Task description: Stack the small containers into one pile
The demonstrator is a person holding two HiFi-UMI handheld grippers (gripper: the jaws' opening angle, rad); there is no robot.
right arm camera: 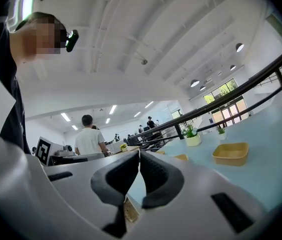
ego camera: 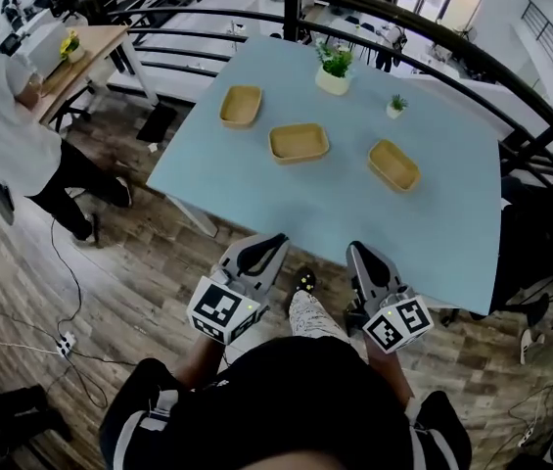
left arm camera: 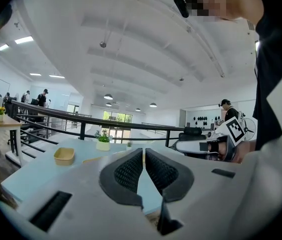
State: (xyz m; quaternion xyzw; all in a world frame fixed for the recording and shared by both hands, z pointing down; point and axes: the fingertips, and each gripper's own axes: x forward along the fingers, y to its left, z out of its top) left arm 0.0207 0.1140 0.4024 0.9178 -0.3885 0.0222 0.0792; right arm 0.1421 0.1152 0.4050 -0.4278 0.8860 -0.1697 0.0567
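Three small tan containers are spread in a loose row across a pale blue surface [ego camera: 256, 196], each apart from the others and none stacked: the left container [ego camera: 241, 106], the middle container [ego camera: 299, 142] and the right container [ego camera: 394, 164]. The left gripper [ego camera: 264, 246] and the right gripper [ego camera: 361, 255] are held side by side at the surface's near edge, well short of all three. In the left gripper view its fingers [left arm camera: 128, 171] are drawn together to a hairline gap with nothing between them, and the left container is seen far ahead, off to their left. In the right gripper view the fingers [right arm camera: 156, 174] are pressed tip to tip, empty, with the right container well off to their right. A large potted plant [ego camera: 334, 69] and a small potted plant [ego camera: 396, 106] are set behind the row. A person in a white top [ego camera: 2, 135] is seen on the wooden floor [ego camera: 129, 282] at left.
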